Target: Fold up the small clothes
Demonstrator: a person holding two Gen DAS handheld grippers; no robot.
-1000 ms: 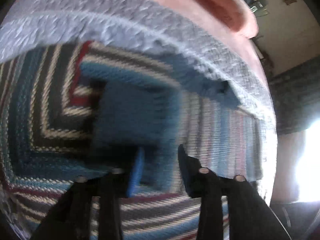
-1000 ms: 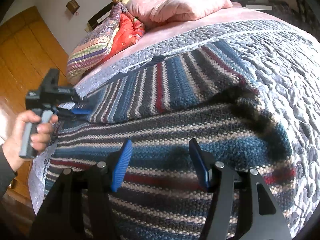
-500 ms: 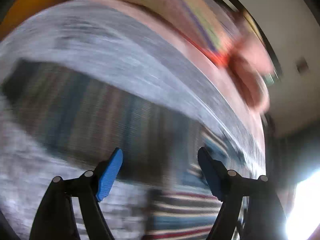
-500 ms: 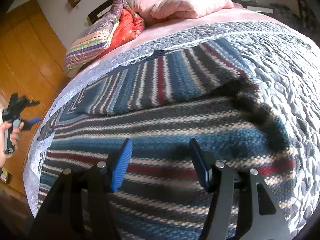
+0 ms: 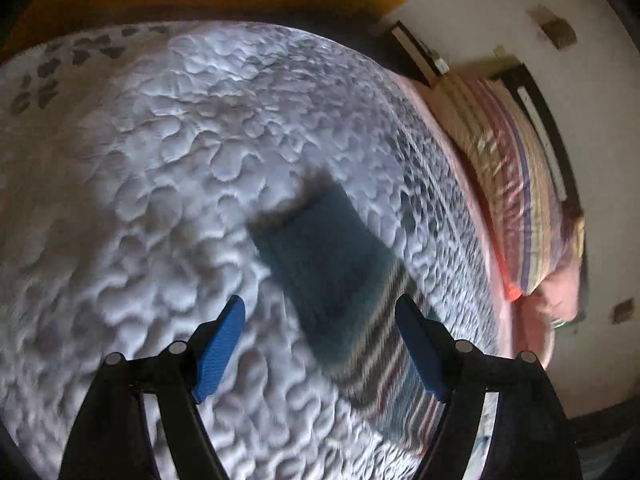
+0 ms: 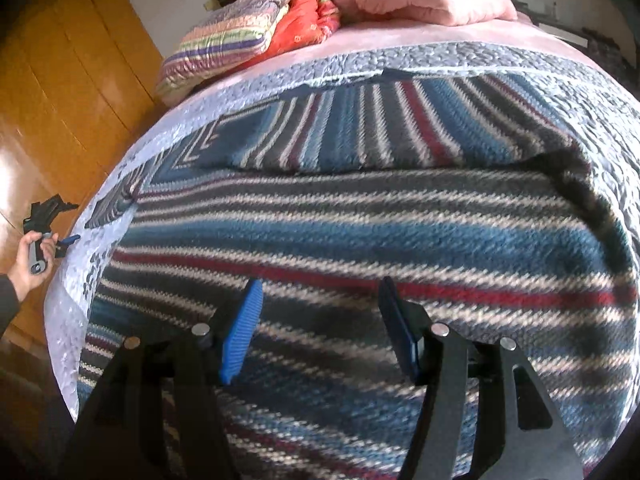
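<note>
Striped knit sweater point(image 6: 360, 216) is spread on the grey quilted bed cover point(image 5: 160, 140), right under the right gripper point(image 6: 320, 328), whose jaws sit open and empty. Left gripper point(image 5: 320, 344) has open jaws too, the sleeve cuff point(image 5: 324, 256) just ahead.

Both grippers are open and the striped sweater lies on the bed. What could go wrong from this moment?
1. The left gripper hangs open near the blue cuff of the striped sweater; the view is blurred, so a quick grasp might also pinch the quilted bedspread.
2. The cuff lies close to the bed's edge, so the sleeve could slide off.
3. The right gripper is open over the flat body, where closing might bunch several layers.
</note>
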